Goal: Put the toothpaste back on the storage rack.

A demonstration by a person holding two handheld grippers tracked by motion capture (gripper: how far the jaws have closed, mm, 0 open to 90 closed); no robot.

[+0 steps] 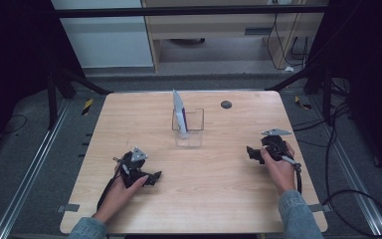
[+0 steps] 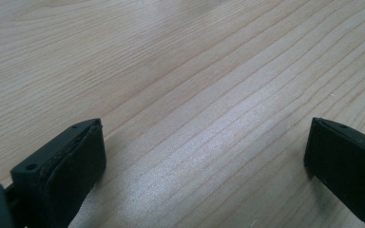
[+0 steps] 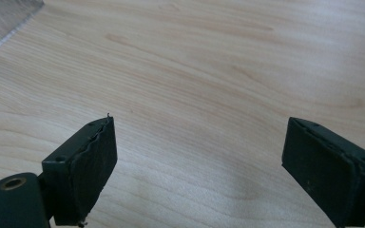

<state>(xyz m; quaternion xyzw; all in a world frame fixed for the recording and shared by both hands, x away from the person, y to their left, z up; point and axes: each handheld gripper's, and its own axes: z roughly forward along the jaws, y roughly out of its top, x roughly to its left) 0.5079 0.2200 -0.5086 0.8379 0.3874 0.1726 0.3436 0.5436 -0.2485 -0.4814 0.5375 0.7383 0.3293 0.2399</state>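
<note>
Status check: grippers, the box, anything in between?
Left gripper open, empty, near table edge. Right gripper open, empty. Clear box mid-table, upright, white packet standing in it, untouched. Bare table between grippers and box.

Packet [image 1: 179, 112] in box [image 1: 195, 130] (mid-table [image 1: 219, 199])

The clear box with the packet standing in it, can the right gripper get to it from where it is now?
Probably yes. The right gripper has its jaws wide apart and empty, and bare table lies between it and the clear box holding the upright packet.
</note>
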